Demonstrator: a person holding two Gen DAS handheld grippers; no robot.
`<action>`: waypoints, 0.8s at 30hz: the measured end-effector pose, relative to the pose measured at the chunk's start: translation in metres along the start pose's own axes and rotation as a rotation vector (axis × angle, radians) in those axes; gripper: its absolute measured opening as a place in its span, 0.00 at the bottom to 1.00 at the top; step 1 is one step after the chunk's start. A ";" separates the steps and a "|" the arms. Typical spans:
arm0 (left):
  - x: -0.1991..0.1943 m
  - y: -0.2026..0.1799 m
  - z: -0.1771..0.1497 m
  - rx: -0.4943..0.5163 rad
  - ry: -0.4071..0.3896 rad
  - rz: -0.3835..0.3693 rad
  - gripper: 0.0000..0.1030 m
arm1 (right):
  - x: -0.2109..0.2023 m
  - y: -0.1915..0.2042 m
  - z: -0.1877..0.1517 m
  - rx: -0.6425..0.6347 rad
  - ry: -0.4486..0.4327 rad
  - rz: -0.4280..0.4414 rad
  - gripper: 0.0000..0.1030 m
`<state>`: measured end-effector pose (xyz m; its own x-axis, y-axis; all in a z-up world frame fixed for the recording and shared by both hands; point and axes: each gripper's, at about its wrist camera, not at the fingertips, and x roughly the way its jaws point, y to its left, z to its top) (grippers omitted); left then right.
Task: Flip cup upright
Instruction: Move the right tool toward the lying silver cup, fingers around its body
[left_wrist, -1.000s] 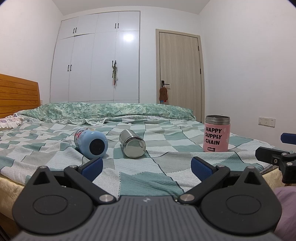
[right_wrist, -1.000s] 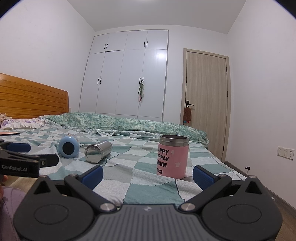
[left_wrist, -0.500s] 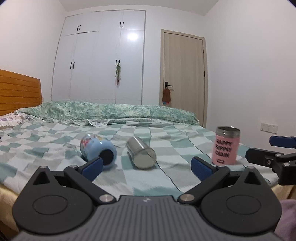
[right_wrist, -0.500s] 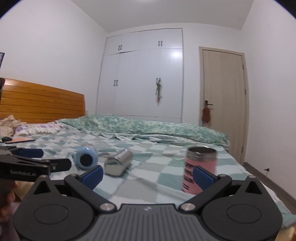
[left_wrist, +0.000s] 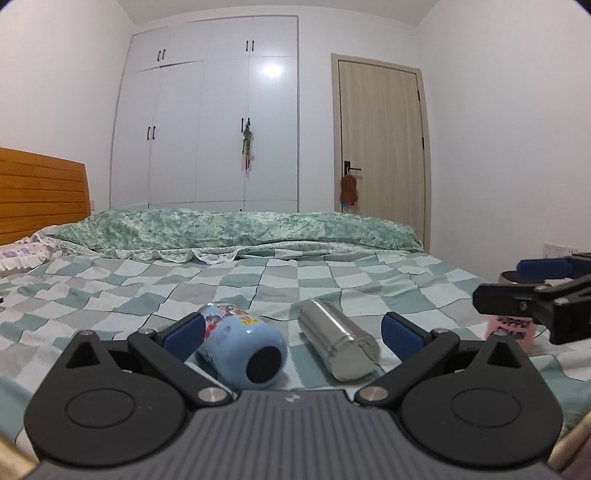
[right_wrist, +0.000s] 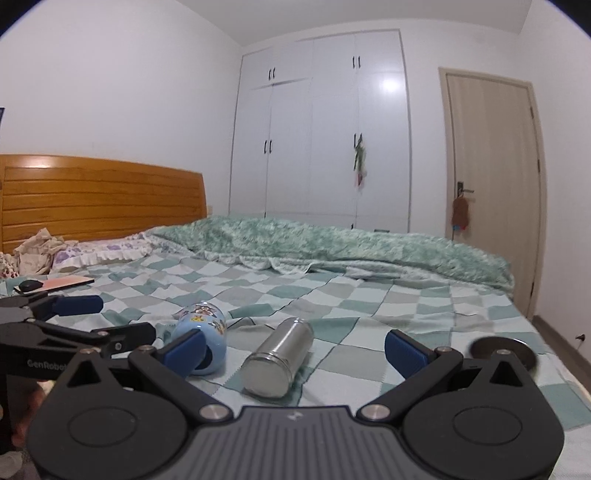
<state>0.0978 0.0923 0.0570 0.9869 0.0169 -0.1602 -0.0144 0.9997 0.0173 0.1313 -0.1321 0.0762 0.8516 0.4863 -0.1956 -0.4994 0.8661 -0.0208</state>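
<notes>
Lying on their sides on the checked bedspread (left_wrist: 110, 291): blue cup (left_wrist: 243, 350) left, steel cup (left_wrist: 338, 345) right, just apart. Near them, left claw (left_wrist: 295, 334) and right claw (right_wrist: 295, 349), both spread wide, gripping nothing.

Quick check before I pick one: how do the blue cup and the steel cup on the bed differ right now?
The blue cup is pale blue with cartoon prints; the steel cup is plain bare metal. The blue cup looks shorter and rounder, the steel cup slimmer and longer. In the left wrist view the blue cup lies left, the steel cup right. Both lie on their sides on the checked bedspread, apart, neither gripped.
</notes>
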 end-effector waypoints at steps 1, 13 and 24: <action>0.007 0.004 0.002 0.006 0.007 -0.004 1.00 | 0.010 0.000 0.003 0.000 0.013 0.006 1.00; 0.090 0.048 0.021 0.002 0.113 -0.067 1.00 | 0.135 -0.005 0.033 0.024 0.219 0.042 1.00; 0.142 0.073 0.026 0.093 0.184 -0.120 1.00 | 0.223 -0.001 0.045 0.049 0.417 0.037 1.00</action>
<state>0.2407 0.1672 0.0612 0.9346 -0.0911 -0.3439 0.1245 0.9893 0.0764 0.3292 -0.0197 0.0765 0.6909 0.4376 -0.5755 -0.5119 0.8582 0.0381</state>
